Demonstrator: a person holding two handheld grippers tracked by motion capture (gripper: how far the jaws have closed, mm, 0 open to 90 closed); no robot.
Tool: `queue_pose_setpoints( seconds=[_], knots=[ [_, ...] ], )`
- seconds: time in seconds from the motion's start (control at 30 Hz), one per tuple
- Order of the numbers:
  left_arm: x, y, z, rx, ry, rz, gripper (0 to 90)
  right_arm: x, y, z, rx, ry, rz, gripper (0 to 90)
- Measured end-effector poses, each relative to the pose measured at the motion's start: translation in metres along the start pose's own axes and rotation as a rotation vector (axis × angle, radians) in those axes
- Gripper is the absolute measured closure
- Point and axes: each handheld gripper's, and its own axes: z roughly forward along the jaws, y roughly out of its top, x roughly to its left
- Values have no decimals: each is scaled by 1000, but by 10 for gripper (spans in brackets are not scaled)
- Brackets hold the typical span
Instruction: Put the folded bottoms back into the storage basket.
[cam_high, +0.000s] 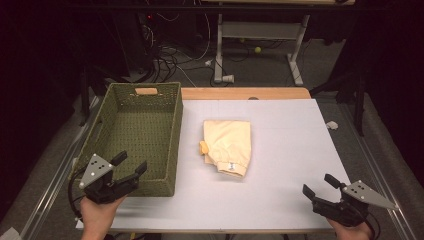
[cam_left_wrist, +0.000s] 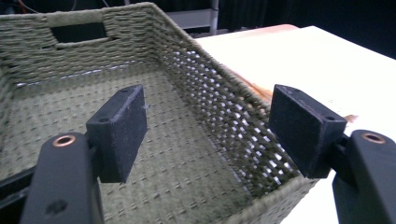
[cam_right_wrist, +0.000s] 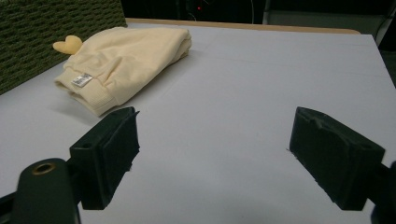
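Cream folded garment (cam_high: 227, 146) looks soft, light and floppy, so pinch its ribbed hem with your left tool (cam_high: 131, 166) or right tool (cam_high: 317, 185), both wide and empty.

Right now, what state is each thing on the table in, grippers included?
Green woven basket: upright, nothing inside.
Cream garment: folded, flat on the white table, beside the basket, untouched.
Left gripper: open, jaws over the basket's near corner.
Right gripper: open, holding nothing, above the table.
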Motion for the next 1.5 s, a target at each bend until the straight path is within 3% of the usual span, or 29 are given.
queue_pose_setpoints(
  seconds=[0.57, 0.97, 1.5],
  knots=[
    [-35, 13, 31, 12, -95, 37, 263, 1, 0, 1, 3, 5, -13, 165],
    [-54, 18, 47, 28, -139, 60, 263, 1, 0, 1, 3, 5, -13, 165],
    [-86, 30, 73, 28, -214, 71, 261, 1, 0, 1, 1, 7, -13, 164]
  ],
)
